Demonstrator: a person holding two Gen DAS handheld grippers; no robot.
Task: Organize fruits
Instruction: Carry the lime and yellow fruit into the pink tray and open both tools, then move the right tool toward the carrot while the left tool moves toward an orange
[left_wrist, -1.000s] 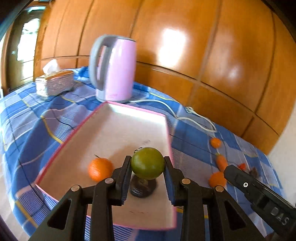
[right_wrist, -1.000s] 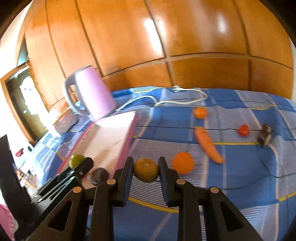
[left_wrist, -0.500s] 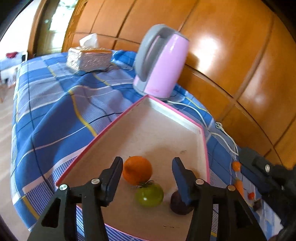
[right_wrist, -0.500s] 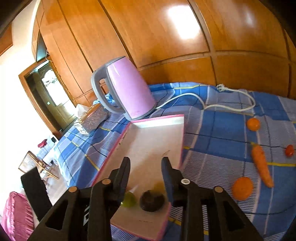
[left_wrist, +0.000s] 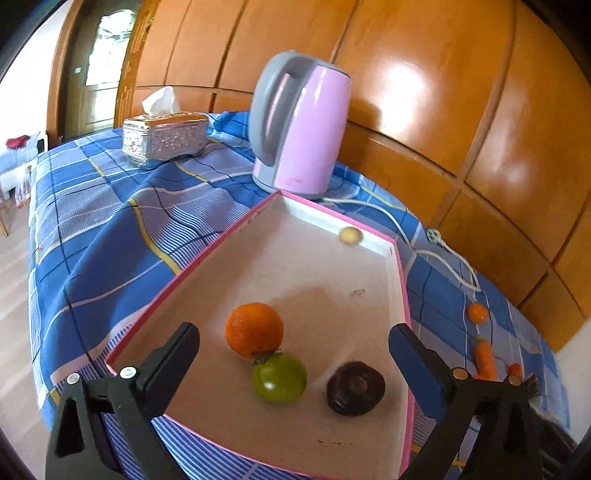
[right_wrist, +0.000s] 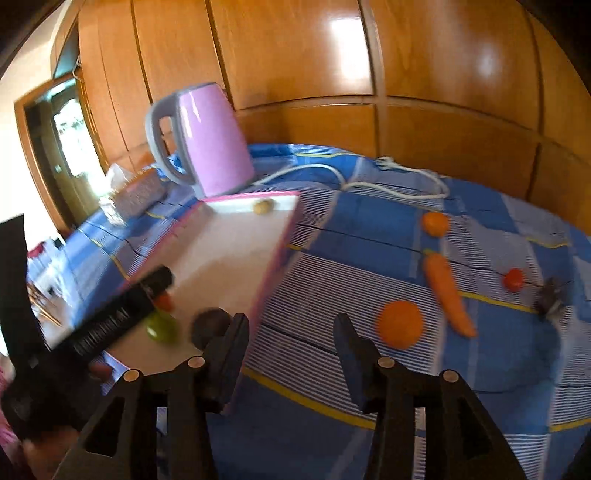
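Right wrist view: right gripper (right_wrist: 291, 350) spread wide, holding nothing, over the cloth just beside the tray (right_wrist: 275, 258).
Nearest loose fruit: orange (right_wrist: 400, 324), ahead and right of the fingers, round, no long axis.
Beyond it: carrot (right_wrist: 447, 291), long axis running away from the camera.
Left gripper (left_wrist: 295, 360): released, empty, over the tray's near end.
In tray: orange fruit (left_wrist: 254, 330) touching green fruit (left_wrist: 279, 377); dark fruit (left_wrist: 355, 388) apart.
Nearer hand: right, judged.

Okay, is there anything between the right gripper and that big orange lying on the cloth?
Nothing visible. The right gripper is open over bare blue cloth, and the orange lies just ahead to its right, apart from the carrot beyond it.
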